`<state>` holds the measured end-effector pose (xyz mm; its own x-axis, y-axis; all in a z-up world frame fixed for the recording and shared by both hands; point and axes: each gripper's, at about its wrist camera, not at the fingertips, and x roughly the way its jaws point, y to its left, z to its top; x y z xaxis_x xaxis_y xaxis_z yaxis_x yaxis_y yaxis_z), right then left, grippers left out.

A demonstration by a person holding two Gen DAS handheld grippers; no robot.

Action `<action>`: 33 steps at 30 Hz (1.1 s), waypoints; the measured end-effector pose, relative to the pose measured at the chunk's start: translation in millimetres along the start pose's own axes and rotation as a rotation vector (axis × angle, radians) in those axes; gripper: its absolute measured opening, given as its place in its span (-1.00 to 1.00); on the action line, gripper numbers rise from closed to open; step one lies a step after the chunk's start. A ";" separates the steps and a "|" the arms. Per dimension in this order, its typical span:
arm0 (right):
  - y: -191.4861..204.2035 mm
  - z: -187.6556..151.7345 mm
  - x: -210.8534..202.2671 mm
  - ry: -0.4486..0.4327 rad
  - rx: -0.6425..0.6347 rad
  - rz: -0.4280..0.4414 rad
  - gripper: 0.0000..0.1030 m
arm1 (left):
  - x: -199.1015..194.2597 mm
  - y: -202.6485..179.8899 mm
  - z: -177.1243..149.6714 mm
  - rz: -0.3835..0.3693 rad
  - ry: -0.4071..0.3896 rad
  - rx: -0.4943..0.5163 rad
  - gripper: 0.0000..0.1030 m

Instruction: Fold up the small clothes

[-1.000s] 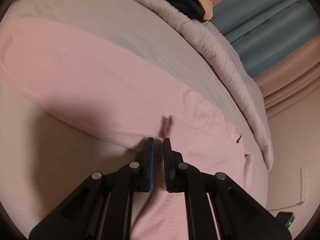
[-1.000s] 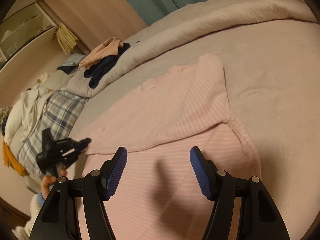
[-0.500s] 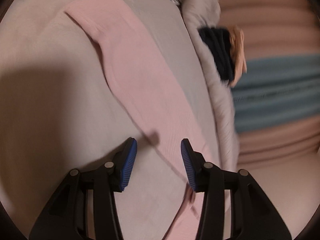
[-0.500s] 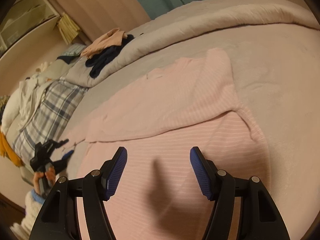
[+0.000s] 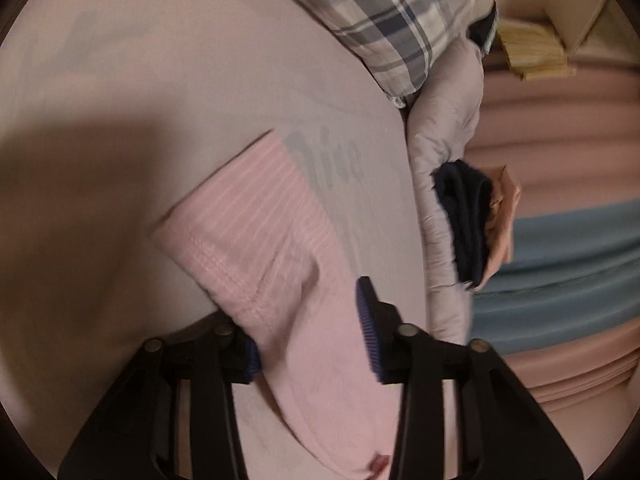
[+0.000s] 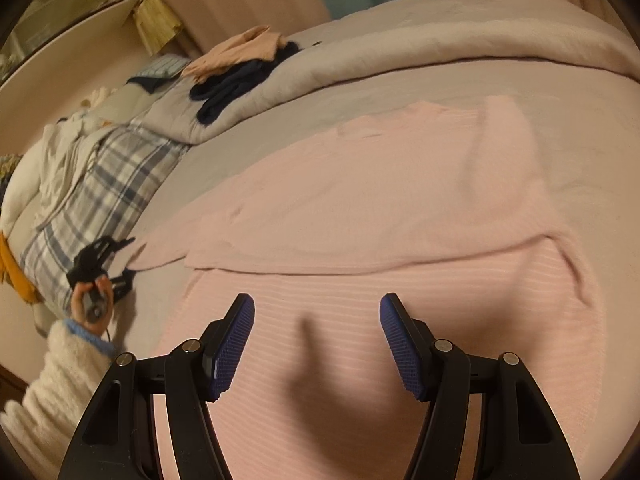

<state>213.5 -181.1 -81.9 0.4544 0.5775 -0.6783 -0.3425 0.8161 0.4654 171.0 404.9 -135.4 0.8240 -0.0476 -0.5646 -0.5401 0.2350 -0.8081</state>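
Handling this pink, finely striped knit top [image 6: 392,208] will be easy on weight but not on shape: it looks soft and limp. It lies flat on the pale bed sheet [image 5: 180,92], one sleeve folded across. Your left gripper [image 5: 312,344] has just been closing around the sleeve cuff [image 5: 256,248]; grip the stitched hem. Your right gripper [image 6: 318,344] hovers, jaws apart and empty, above the body.
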 end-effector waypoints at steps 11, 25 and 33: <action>9.6 -4.1 6.6 0.008 0.003 0.058 0.27 | -25.0 -157.4 -107.6 -0.154 0.077 0.554 -1.00; -118.5 14.9 -63.5 -0.212 0.452 0.018 0.27 | 44.3 -250.8 -439.3 -0.230 0.426 1.079 -0.81; -168.0 -15.4 -96.4 -0.286 0.591 -0.028 0.27 | 62.9 -227.7 -532.7 -0.147 0.521 1.462 0.25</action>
<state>214.5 -374.2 -103.5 0.6852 0.4723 -0.5546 0.1448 0.6578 0.7391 254.6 -168.8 -76.4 0.5370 -0.4005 -0.7425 0.4218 0.8897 -0.1748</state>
